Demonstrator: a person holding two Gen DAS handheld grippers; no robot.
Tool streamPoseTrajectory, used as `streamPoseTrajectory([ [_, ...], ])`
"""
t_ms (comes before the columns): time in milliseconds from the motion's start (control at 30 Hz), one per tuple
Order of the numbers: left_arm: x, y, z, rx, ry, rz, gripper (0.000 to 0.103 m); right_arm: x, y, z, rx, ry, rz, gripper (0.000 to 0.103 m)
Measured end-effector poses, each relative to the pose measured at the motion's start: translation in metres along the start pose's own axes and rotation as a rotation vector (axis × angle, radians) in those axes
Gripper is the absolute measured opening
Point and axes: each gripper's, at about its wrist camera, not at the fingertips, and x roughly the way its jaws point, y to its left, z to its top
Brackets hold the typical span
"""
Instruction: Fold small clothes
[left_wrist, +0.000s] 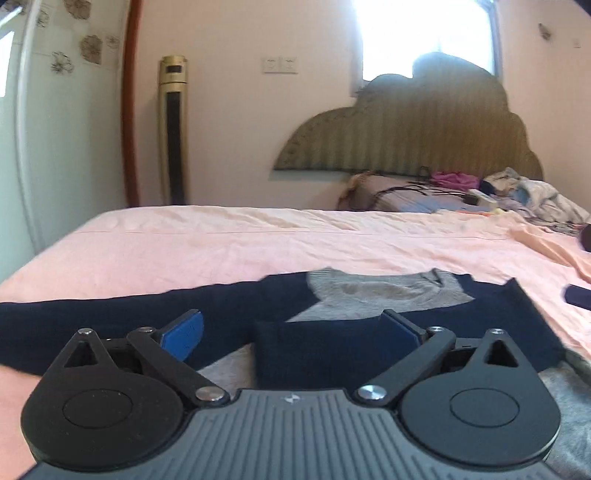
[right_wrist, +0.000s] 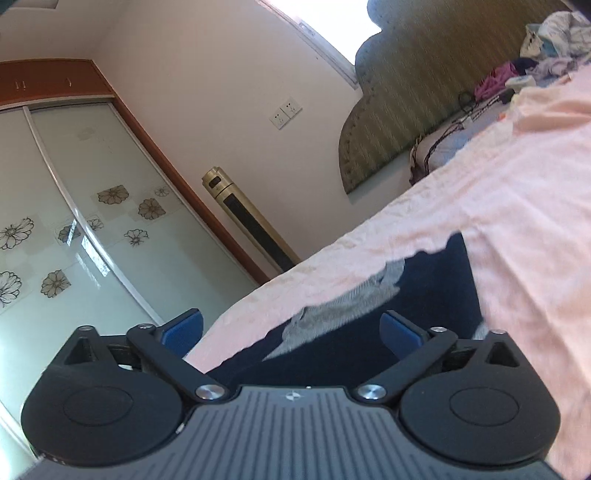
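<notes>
Your small knit sweater, navy blue with a grey chest panel and a grey collar (left_wrist: 369, 295), lies flat on the near part of the bed, close to the near edge, its neck toward the headboard. 1 sleeve runs out straight along the near edge toward the left side of the bed, while a navy part, likely the other sleeve or a side, is already laid back over the body as a square flap. That reads as a fold partly made: the cloth is spread flat so each fold lands clean.

Your left gripper (left_wrist: 295, 332) hovers low over that flap with its blue pads (left_wrist: 184, 334) spread wide and nothing between them; it holds no cloth. Your right gripper (right_wrist: 291, 332) is tilted, and its jaws also stand wide and empty above the navy cloth at the bed's edge. With both free, you look to be between grasps, and the outstretched sleeve seems the next part to bring in.

The peach-pink cotton bedsheet (left_wrist: 221, 243) gives a broad flat surface, rumpled but clear around the garment. A heap of mixed clothes (left_wrist: 532, 192) waits at the far right corner by the padded, striped olive headboard (left_wrist: 406, 136), probably the pile you draw from. A tall gold tower appliance (right_wrist: 251, 221) stands beside the flower-printed sliding wardrobe door (right_wrist: 74, 221).

No readable writing shows; only a small pale emblem on each gripper's ribbed body.
</notes>
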Motion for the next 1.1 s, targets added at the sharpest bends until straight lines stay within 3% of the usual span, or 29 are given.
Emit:
streamPoseTrajectory([
  [67, 0.039, 0.002, 0.005, -0.074, 0.156, -0.075, 0.102, 0.039, -0.001, 0.021, -0.034, 0.06, -0.042, 0.103],
  [133, 0.072, 0.011, -0.005, -0.153, 0.298, -0.075, 0.102, 0.08, -0.009, 0.029, -0.105, 0.126, -0.159, 0.103],
  [167, 0.072, 0.012, -0.01, -0.111, 0.246, -0.041, 0.103, 0.099, -0.017, 0.028, -0.131, 0.171, -0.235, 0.102],
  [233, 0.074, 0.015, -0.016, -0.08, 0.244, -0.04, 0.103, 0.125, -0.041, 0.02, -0.155, 0.272, -0.363, 0.1],
  [267, 0.072, 0.019, -0.019, -0.087, 0.244, -0.05, 0.103, 0.124, -0.045, 0.013, -0.23, 0.242, -0.351, 0.102],
  [333, 0.068, 0.021, -0.02, -0.067, 0.244, -0.064, 0.103, 0.121, -0.049, 0.012, -0.205, 0.239, -0.329, 0.103],
  [400, 0.052, 0.036, -0.021, -0.122, 0.205, -0.052, 0.103, 0.119, -0.054, 0.013, -0.177, 0.232, -0.306, 0.103],
  [500, 0.019, 0.092, -0.024, -0.34, 0.071, -0.004, 0.103, 0.116, -0.054, 0.013, -0.171, 0.226, -0.296, 0.103],
  [667, -0.024, 0.247, -0.053, -0.891, -0.045, 0.234, 0.103, 0.116, -0.054, 0.014, -0.159, 0.218, -0.29, 0.103],
  [700, -0.029, 0.273, -0.061, -0.983, -0.078, 0.245, 0.103, 0.116, -0.055, 0.015, -0.153, 0.215, -0.288, 0.103],
  [733, -0.036, 0.298, -0.07, -1.063, -0.148, 0.205, 0.103, 0.116, -0.056, 0.015, -0.147, 0.211, -0.285, 0.103],
  [833, -0.038, 0.332, -0.068, -1.128, -0.185, 0.28, 0.103, 0.114, -0.057, 0.016, -0.126, 0.2, -0.276, 0.103],
  [900, -0.029, 0.337, -0.062, -1.078, -0.179, 0.326, 0.102, 0.113, -0.058, 0.016, -0.116, 0.193, -0.272, 0.103],
  [933, -0.023, 0.335, -0.058, -1.025, -0.168, 0.359, 0.099, 0.113, -0.059, 0.016, -0.111, 0.191, -0.27, 0.103],
  [967, -0.016, 0.332, -0.055, -0.961, -0.147, 0.403, 0.081, 0.113, -0.06, 0.017, -0.108, 0.189, -0.268, 0.103],
  [1000, -0.009, 0.328, -0.052, -0.9, -0.107, 0.443, 0.038, 0.112, -0.06, 0.017, -0.106, 0.188, -0.266, 0.103],
  [1033, -0.001, 0.321, -0.052, -0.852, -0.06, 0.477, 0.021, 0.112, -0.061, 0.017, -0.103, 0.187, -0.264, 0.103],
  [1100, -0.001, 0.317, -0.052, -0.851, -0.061, 0.481, 0.008, 0.111, -0.062, 0.017, -0.095, 0.184, -0.259, 0.103],
])
